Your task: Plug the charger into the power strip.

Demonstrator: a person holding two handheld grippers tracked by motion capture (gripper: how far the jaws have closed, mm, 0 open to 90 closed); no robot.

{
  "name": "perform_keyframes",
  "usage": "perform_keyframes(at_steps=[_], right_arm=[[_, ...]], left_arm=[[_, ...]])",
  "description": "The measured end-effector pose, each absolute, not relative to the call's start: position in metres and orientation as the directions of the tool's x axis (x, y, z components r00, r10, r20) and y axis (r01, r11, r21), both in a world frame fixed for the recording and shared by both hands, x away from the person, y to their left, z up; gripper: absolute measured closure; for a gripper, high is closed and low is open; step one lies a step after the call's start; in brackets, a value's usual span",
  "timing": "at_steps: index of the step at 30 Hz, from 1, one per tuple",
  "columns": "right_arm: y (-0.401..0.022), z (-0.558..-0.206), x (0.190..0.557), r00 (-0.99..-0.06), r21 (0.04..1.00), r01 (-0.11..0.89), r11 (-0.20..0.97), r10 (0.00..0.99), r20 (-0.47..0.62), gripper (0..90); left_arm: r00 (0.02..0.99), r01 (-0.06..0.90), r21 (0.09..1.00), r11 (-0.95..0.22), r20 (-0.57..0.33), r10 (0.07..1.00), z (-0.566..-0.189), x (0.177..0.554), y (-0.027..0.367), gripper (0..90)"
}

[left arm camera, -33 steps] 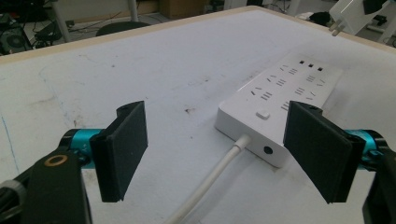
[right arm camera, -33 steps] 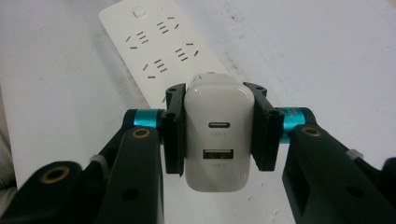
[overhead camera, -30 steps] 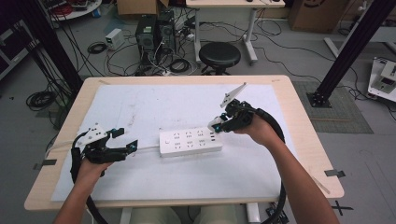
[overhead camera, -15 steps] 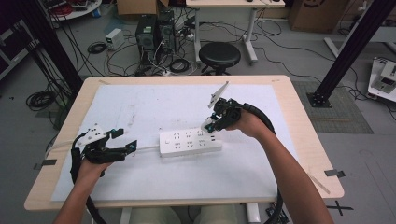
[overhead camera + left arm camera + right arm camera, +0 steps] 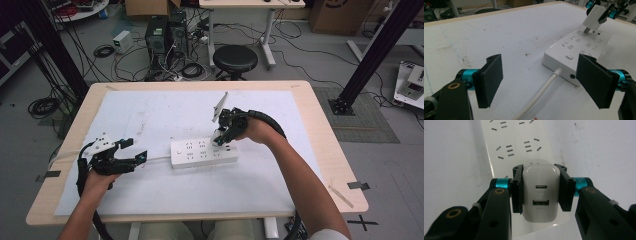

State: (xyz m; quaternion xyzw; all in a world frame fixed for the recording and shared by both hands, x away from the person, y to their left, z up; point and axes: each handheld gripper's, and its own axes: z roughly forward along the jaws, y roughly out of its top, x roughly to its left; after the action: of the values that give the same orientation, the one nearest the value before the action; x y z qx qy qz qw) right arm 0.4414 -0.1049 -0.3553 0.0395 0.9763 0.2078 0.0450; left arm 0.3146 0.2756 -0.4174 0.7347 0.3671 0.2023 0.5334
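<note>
A white power strip (image 5: pixel 204 152) is laid flat on the white sheet (image 5: pixel 165 115) that covers the wooden table (image 5: pixel 320 115), near the middle. A white cord (image 5: pixel 541 93) is seen coming out of its left end, and it runs between the two black jaws of the left gripper (image 5: pixel 131 159). Those jaws are held wide apart, with nothing touched by them, and the strip's end is seen just ahead of them in the left gripper view. The left gripper is held low by the left hand (image 5: pixel 97 179), well apart from the right one. A small white charger (image 5: pixel 539 191) is squeezed tight between the jaws of the right gripper (image 5: pixel 539 190), and two ports are shown on its face. In the left gripper view the charger (image 5: pixel 594 15) is tilted, and its metal prongs (image 5: pixel 586 31) are seen right at a socket near the far end of the strip; how deep they are pushed in cannot be told. The right end of the strip is partly hidden in the high view by the right gripper (image 5: pixel 222 135) and the right hand (image 5: pixel 257 131). Behind the table, a round black stool (image 5: pixel 235 59), a dark computer box (image 5: pixel 156 34) and many loose cables (image 5: pixel 105 50) are left on the grey floor. A black metal post (image 5: pixel 372 52) is leaned at the right.
</note>
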Motion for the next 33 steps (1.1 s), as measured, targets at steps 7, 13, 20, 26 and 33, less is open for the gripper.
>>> perform_keyframes(at_steps=[7,13,20,26,33], right_arm=[[-0.088,-0.352,0.438,-0.99,0.302,-0.066,0.951,-0.025,-0.137,63.5],[-0.071,-0.35,0.44,-0.989,0.22,-0.091,0.971,-0.063,-0.132,63.6],[-0.058,-0.35,0.441,-0.988,0.163,-0.109,0.981,-0.089,-0.129,63.6],[-0.054,-0.358,0.443,-0.985,0.119,-0.135,0.984,-0.12,-0.127,63.6],[-0.054,-0.358,0.443,-0.989,0.119,-0.106,0.987,-0.092,-0.119,63.7]], left_arm=[[0.65,0.323,0.933,-0.157,-0.098,0.754,-0.418,0.315,0.275,21.9],[0.651,0.322,0.934,-0.155,-0.099,0.753,-0.417,0.314,0.275,21.9],[0.652,0.323,0.935,-0.147,-0.107,0.751,-0.419,0.314,0.274,21.9],[0.649,0.327,0.934,-0.143,-0.113,0.752,-0.42,0.314,0.275,21.9],[0.652,0.329,0.934,-0.142,-0.115,0.75,-0.42,0.315,0.274,21.9]])
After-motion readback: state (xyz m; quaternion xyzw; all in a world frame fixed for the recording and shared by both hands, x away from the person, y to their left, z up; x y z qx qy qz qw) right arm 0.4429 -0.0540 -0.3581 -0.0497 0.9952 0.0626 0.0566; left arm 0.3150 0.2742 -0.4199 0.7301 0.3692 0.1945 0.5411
